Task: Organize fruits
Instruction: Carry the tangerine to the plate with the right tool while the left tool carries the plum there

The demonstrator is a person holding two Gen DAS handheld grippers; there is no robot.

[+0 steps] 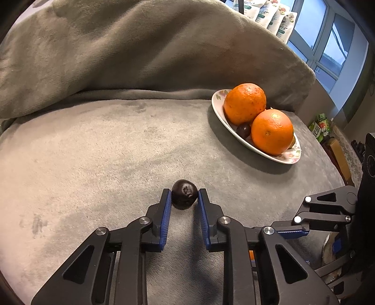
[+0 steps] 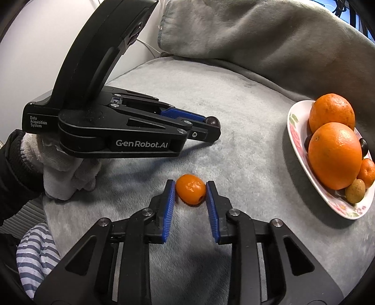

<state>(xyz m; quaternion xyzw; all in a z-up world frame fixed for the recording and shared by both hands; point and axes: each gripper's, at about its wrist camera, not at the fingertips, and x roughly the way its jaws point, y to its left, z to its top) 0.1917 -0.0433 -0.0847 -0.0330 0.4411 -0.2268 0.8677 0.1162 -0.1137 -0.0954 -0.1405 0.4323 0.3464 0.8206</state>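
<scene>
Left wrist view: the left gripper point(image 1: 184, 193) has its blue pads pinching a small dark fruit point(image 1: 184, 194) that sits on the grey plush blanket point(image 1: 105, 152). To the right of it and further back stands a flowered oval plate point(image 1: 289, 159) holding two large oranges point(image 1: 245, 103), one behind the other, with a dark grape point(image 1: 243, 130) wedged low between them. Bare blanket lies between the dark fruit and the plate. A grey cushion point(image 1: 140, 47) rises behind, and printed packets point(image 1: 269, 14) and a window point(image 1: 328, 42) show beyond its top edge. The right gripper's linkage enters at the lower right; its fingertips are hidden behind the left gripper's own frame, where only a sliver of orange shows.

In the right wrist view, the right gripper point(image 2: 190, 191) has its pads pressed on either side of a small orange fruit point(image 2: 190, 189), which also rests on the blanket. The left gripper point(image 2: 212, 124) lies to the upper left, gripped by a white-gloved hand point(image 2: 65, 173) in a dark sleeve, with the dark fruit showing at its tip. The plate's point(image 2: 304, 164) right end is cut off by the edge of the view; a small mandarin point(image 2: 367, 172) and a brownish round fruit point(image 2: 355, 190) sit by the front orange. Striped cloth point(image 2: 35, 253) shows at the lower left; what it is cannot be made out.
</scene>
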